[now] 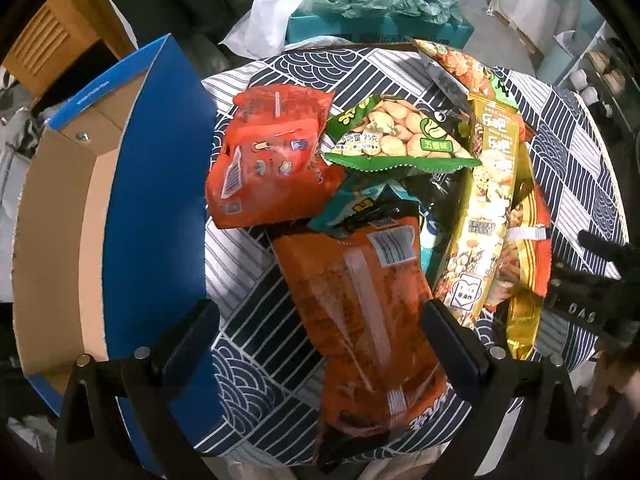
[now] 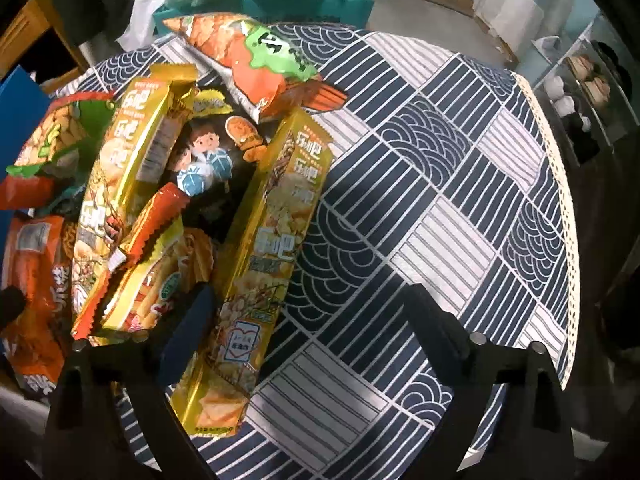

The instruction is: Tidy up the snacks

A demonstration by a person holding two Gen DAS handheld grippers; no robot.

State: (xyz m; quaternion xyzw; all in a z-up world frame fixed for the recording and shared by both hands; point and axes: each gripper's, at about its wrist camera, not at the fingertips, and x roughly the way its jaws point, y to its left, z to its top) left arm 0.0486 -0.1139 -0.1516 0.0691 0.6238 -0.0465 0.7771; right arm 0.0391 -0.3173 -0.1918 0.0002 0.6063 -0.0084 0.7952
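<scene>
A heap of snack packets lies on a round table with a navy and white patterned cloth (image 2: 440,200). My left gripper (image 1: 316,320) points down and stands open astride a long orange packet (image 1: 360,280); its right finger is close to the packet's edge, its left finger well clear. Behind it lie a red-orange packet (image 1: 268,160) and a green nut packet (image 1: 400,136). My right gripper (image 2: 310,312) is open over a long yellow packet (image 2: 272,232), whose lower half lies between the fingers. A fries packet (image 2: 160,280) sits just left of the left finger.
An open blue cardboard box (image 1: 160,200) stands at the table's left edge. A teal box (image 1: 360,28) with plastic bags sits behind the table. More packets lie in the pile: another yellow one (image 2: 120,152), a black one (image 2: 212,160), an orange-green one (image 2: 256,52).
</scene>
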